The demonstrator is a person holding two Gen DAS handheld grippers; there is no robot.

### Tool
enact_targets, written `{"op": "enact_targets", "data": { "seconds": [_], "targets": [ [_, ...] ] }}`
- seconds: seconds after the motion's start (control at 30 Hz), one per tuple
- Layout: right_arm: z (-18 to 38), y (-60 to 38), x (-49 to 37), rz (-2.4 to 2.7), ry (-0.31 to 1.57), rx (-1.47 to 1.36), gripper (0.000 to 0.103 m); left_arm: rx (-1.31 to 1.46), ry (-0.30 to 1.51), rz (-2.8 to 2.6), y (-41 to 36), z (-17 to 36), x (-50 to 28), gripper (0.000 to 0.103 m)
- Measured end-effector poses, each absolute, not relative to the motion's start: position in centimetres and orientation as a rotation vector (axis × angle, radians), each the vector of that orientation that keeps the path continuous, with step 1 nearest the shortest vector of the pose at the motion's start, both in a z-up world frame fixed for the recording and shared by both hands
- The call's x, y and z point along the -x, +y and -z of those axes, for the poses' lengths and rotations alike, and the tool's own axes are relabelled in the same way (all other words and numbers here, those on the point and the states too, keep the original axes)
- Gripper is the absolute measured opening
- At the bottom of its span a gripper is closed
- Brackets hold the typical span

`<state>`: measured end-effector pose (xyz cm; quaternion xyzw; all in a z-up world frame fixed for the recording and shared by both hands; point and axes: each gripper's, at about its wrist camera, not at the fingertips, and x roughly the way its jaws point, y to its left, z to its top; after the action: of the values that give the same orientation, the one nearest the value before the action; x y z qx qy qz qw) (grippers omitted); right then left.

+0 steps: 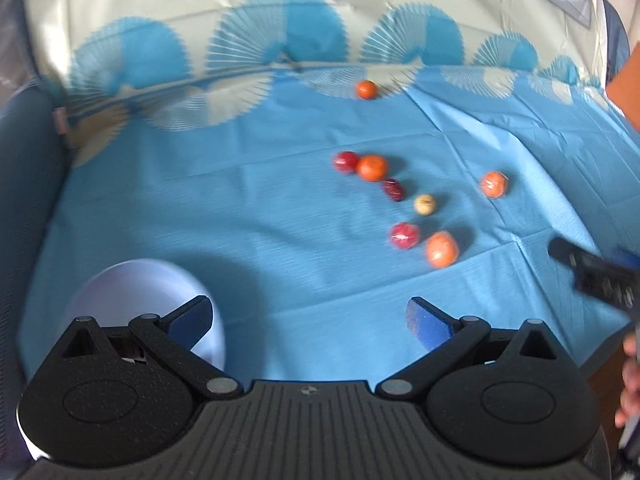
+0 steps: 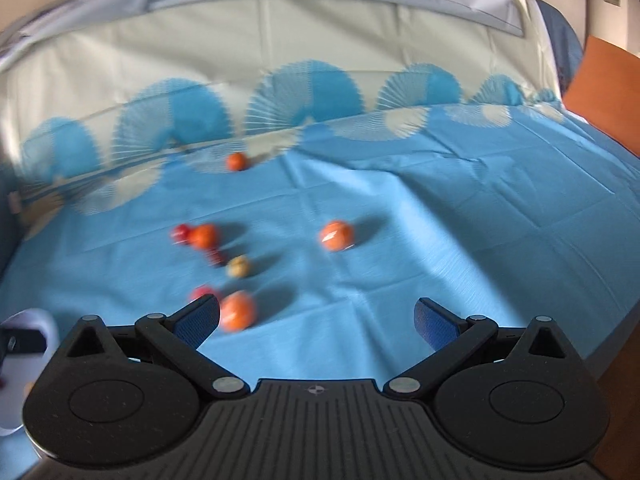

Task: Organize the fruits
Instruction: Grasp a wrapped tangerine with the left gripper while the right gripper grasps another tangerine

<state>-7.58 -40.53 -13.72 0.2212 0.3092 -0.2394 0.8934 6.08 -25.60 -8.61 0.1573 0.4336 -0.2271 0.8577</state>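
right gripper (image 2: 316,316) jaws spread wide, empty | left gripper (image 1: 310,316) likewise | nearest round orange fruit (image 2: 237,311) just ahead, touching right gripper's left fingertip | pale round bowl (image 1: 140,300) beside left gripper | right hand nearer

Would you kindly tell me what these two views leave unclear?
- Bowl: left view, near side behind the left gripper; right view, cut off by the edge.
- Red fruit: right view, blurred, partly behind a finger.
- Fruit kinds: both views, blurred.
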Motion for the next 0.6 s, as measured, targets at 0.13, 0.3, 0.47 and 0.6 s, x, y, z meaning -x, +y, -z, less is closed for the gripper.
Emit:
{"op": "enact_targets", "data": {
  "seconds": [0.13, 0.3, 0.47, 0.6],
  "targets": [
    [17.2, -45.8, 3.5, 0.496, 0.663, -0.477, 0.102, -0.305, 0.984, 0.477, -31.1, 12.3, -7.2, 0.103],
    [21.8, -49.7, -2.4, 0.403, 0.736, -0.432, 0.102, -0.216, 1.047, 0.415, -36.2, 16.2, -8.6, 0.103],
    [24.2, -51.1, -6.2, 0.336, 0.752, -0.362, 0.102, -0.141, 1.082, 0.338, -38.6, 18.3, -10.6, 0.103],
    [25.6, -50.9, -7.9, 0.337, 0.768, -0.298, 0.101, -0.04, 1.089, 0.31, -38.5, 18.7, -11.5, 0.097]
  ]
}}
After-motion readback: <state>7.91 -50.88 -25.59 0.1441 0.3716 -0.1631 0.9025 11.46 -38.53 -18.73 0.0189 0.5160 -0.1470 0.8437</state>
